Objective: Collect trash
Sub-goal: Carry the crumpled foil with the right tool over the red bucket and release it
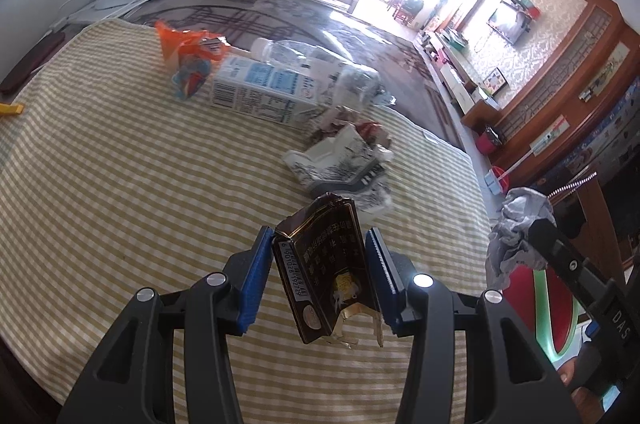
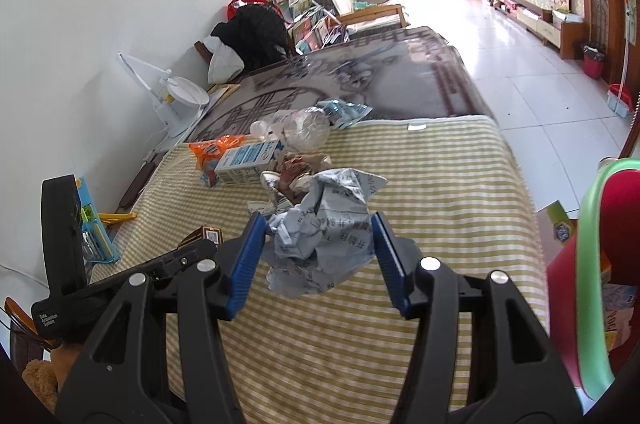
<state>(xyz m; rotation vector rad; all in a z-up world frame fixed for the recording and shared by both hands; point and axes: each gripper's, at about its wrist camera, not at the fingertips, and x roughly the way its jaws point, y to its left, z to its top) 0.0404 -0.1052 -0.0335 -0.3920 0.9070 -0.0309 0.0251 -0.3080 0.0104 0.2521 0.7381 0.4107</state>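
At the far left of the striped tablecloth nothing of the task lies; the remaining trash sits in a loose heap further along, an orange snack wrapper touching a blue-and-white milk carton, with a clear plastic bottle lying behind the carton and crumpled printed paper just in front of it. Nearer the camera, the left gripper pinches a flattened dark cigarette pack between its blue pads, lifted clear of the cloth; the pack's lower end is torn, and it seems caught by its edges, so a jolt could twist it loose. To the right, the right gripper clamps a crumpled grey-blue paper wad, which bulges above and below the pads, also clear of the table. That wad is soft, and it could slip or shed a piece if the squeeze eases. At the far right stands a red bin with a green rim, beside the table edge and apparently the drop point. With both hands loaded and close together, the likeliest mishaps would be the tools knocking each other over the bin, or a release too early that drops trash on the floor beside the rim.
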